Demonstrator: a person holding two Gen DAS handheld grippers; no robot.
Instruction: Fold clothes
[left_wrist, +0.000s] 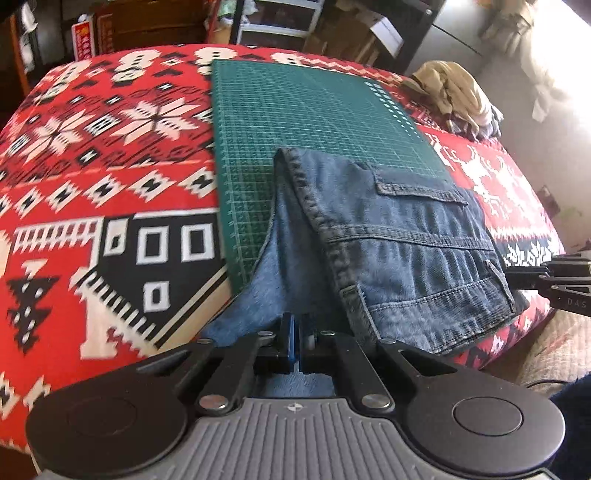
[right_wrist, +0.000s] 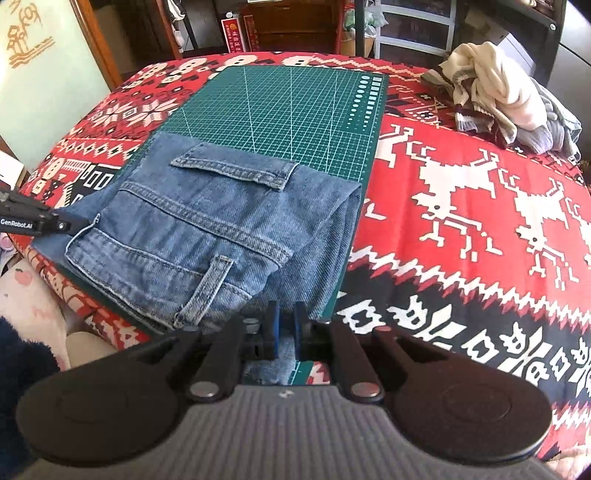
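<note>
Folded blue jeans (left_wrist: 406, 240) (right_wrist: 207, 229) lie on the near half of a green cutting mat (left_wrist: 295, 107) (right_wrist: 288, 103), a flapped pocket facing up. My left gripper (left_wrist: 297, 339) is shut on the jeans' left edge, and the denim rises like a tent from the mat to its pads. The right wrist view shows that gripper (right_wrist: 70, 225) at the jeans' left side. My right gripper (right_wrist: 286, 325) sits at the near right corner of the jeans, pads close together with denim between them. The left wrist view shows it (left_wrist: 517, 275) at the jeans' right edge.
The mat rests on a red patterned blanket (left_wrist: 92, 147) (right_wrist: 461, 221) that covers the table. A pile of unfolded clothes (left_wrist: 454, 96) (right_wrist: 498, 96) sits at the far right. Shelves and boxes stand behind the table. A dark fuzzy sleeve (right_wrist: 18, 354) shows at the near left.
</note>
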